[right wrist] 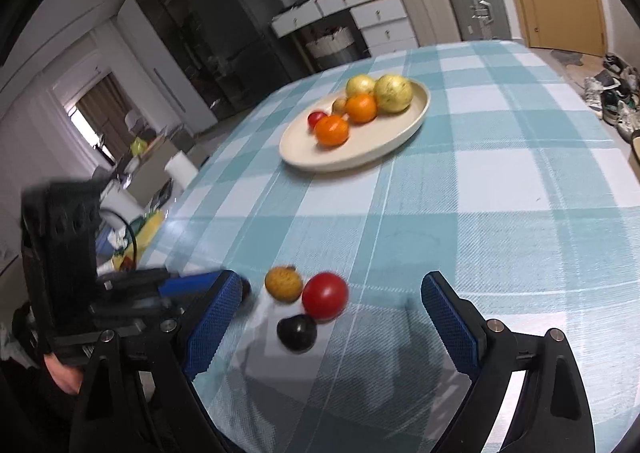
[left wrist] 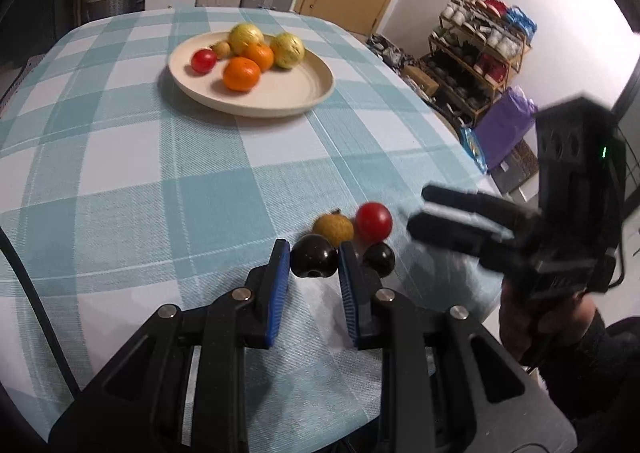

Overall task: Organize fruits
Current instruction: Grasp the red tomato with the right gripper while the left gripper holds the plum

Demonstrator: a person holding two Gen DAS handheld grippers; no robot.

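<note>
One dark plum (left wrist: 313, 262) sits clamped in left tongs (left wrist: 314, 259); beside it, second plum (left wrist: 379, 259) half hidden behind a finger. Right tongs (right wrist: 332, 293) wide, blurred.

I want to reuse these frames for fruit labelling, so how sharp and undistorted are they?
Left wrist view: right gripper is motion-smeared, the plate fruit soft, the dark plum crisp. Right wrist view: left gripper and red tomato blurred. Both views bend the tablecloth checks.
</note>
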